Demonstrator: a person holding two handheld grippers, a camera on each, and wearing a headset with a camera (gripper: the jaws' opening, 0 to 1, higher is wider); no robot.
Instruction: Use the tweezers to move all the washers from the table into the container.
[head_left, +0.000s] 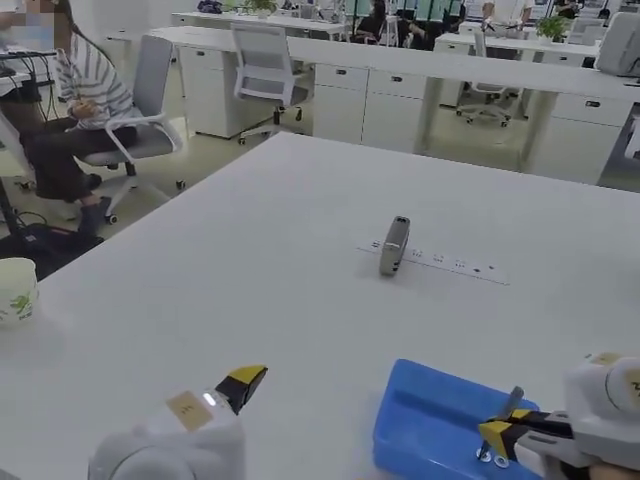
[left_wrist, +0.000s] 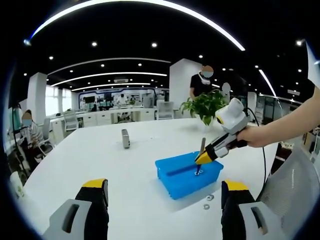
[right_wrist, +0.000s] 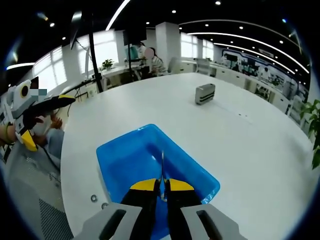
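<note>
White desk (head_left: 230, 260), and on it: blue container (head_left: 425, 415) by the near edge, two washers (left_wrist: 206, 205) just beside it, grey box (head_left: 394, 245) mid-desk, cup (head_left: 15, 292) at the left edge.

Head view: dimmish, flat grey cast, slightly soft overall. Desk (head_left: 250, 260) evenly lit, no glare, shadows faint. Both gripper views: strong fisheye, straight lines bow hard toward the edges. Light comes from overhead: ceiling strip lights (left_wrist: 115, 73) and spots in left gripper view. Bright windows (right_wrist: 100, 50) far left in right gripper view. Container (left_wrist: 187, 175) throws a soft shadow on its near side.
</note>
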